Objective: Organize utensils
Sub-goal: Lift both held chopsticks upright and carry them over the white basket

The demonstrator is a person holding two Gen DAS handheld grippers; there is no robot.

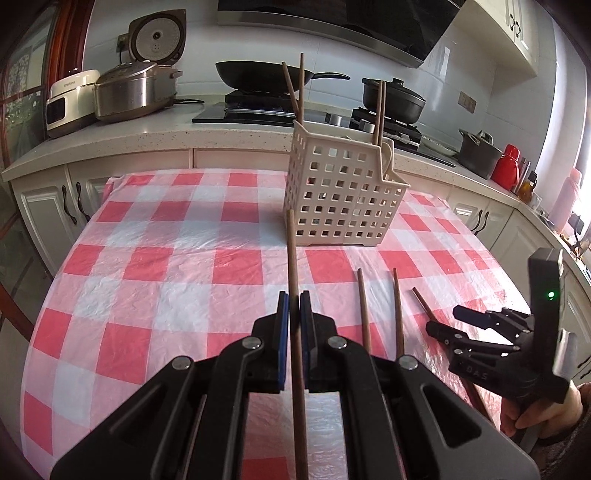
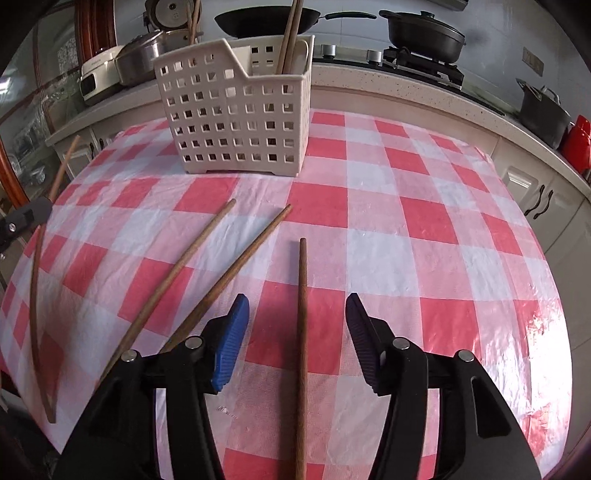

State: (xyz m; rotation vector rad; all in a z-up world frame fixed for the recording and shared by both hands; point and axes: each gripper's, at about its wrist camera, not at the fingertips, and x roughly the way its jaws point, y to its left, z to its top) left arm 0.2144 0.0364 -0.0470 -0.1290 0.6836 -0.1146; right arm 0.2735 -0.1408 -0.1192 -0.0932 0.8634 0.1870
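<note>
Both grippers, left gripper (image 1: pixel 294 299) and right gripper (image 2: pixel 297 314): black plastic linkages, silver pivot screws, ribbed blue pads (image 2: pixel 231 341); right housing shows green LED (image 1: pixel 551 295), "DAS" embossing.

This is a home kitchen. A gas stove (image 1: pixel 258 105) along the counter (image 1: pixel 166 125) carries a black wok (image 1: pixel 255 75) and a lidded pot (image 1: pixel 393 98), under a range hood (image 1: pixel 332 26). Rice cookers (image 1: pixel 136 88) stand by the wall, above white cabinets (image 1: pixel 51 206). A red-checked cloth (image 1: pixel 166 258) covers the desk.
</note>
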